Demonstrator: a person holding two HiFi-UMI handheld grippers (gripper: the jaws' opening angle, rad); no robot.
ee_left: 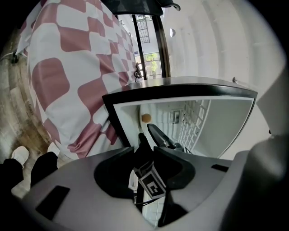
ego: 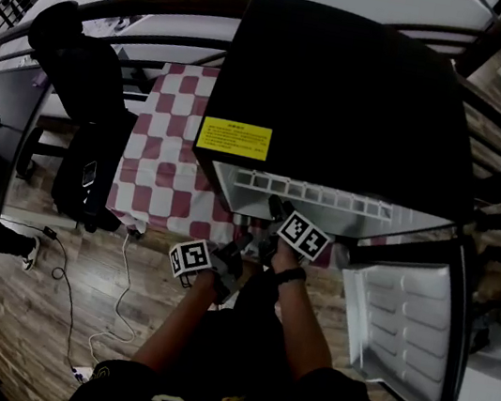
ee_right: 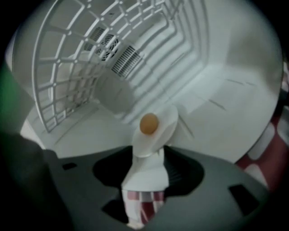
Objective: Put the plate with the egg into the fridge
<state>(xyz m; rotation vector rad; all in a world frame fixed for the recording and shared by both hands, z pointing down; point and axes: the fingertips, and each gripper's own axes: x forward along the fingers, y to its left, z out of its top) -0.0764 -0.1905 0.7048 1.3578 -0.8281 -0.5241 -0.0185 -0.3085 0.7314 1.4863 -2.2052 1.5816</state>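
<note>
A small white plate [ee_right: 158,135] with a brown egg [ee_right: 149,123] on it lies on the white floor inside the fridge [ego: 344,96]. My right gripper [ee_right: 149,155] reaches into the fridge opening, and the plate's near rim sits between its jaws. They stand wide and open, their pads clear of the rim. In the head view the right gripper [ego: 279,211] is at the fridge mouth, while the left gripper [ego: 222,259] hangs lower and to the left, outside the fridge. From the left gripper view the egg [ee_left: 146,118] shows deep inside. The left gripper's own jaws are too dark to read.
The black fridge stands on a table with a red-and-white checked cloth [ego: 162,132]. Its door [ego: 405,326] hangs open to the right. A white wire shelf [ee_right: 76,67] spans the fridge's upper left. A person in black [ego: 82,71] stands at the left, with a cable [ego: 120,297] on the wood floor.
</note>
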